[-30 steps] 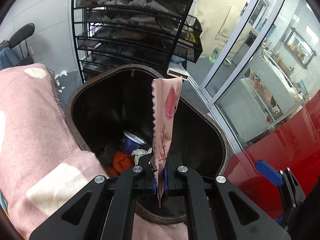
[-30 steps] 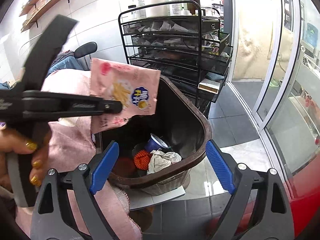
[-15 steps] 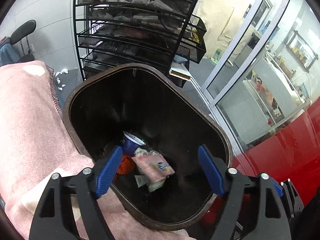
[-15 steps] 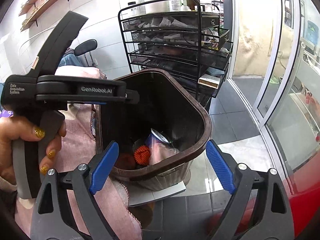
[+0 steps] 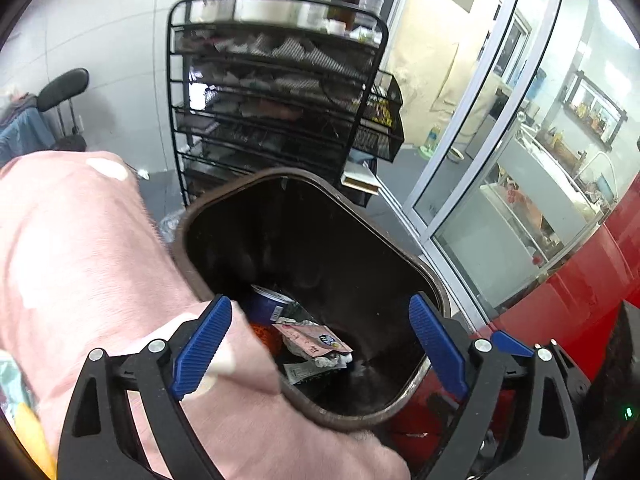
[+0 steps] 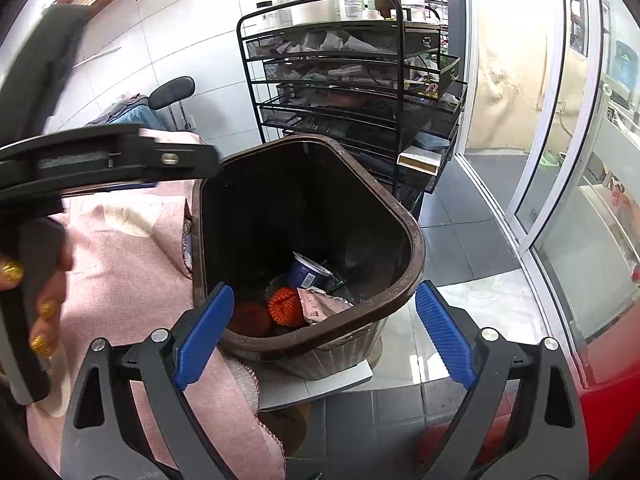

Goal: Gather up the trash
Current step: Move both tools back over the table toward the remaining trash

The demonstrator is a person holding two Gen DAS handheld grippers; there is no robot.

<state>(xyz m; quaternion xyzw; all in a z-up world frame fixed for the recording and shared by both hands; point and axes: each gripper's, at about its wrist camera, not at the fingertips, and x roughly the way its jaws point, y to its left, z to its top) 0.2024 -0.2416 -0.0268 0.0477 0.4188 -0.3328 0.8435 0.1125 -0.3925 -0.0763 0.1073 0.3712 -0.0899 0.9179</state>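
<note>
A dark brown trash bin [image 5: 224,200] [image 6: 416,248] stands beside a pink cloth. Inside lie a pink snack wrapper [image 5: 316,340] [image 6: 320,304], a blue cup [image 5: 266,304] [image 6: 306,274], an orange netted piece [image 6: 284,306] and crumpled paper [image 5: 316,368]. My left gripper [image 5: 320,348] is open and empty above the bin's near rim; it also shows in the right wrist view [image 6: 120,160], held over the cloth left of the bin. My right gripper [image 6: 324,336] is open and empty, in front of the bin.
A pink cloth with white patches [image 5: 72,248] [image 6: 128,264] covers the surface left of the bin. A black wire rack [image 5: 280,92] [image 6: 352,80] with bottles on top stands behind it. Glass doors [image 6: 560,120] are right. A red surface [image 5: 580,280] lies right of the bin.
The left gripper opened and let go of the pink wrapper, which fell into the bin. The left gripper has since drawn back toward the pink cloth. The right gripper stayed open.
</note>
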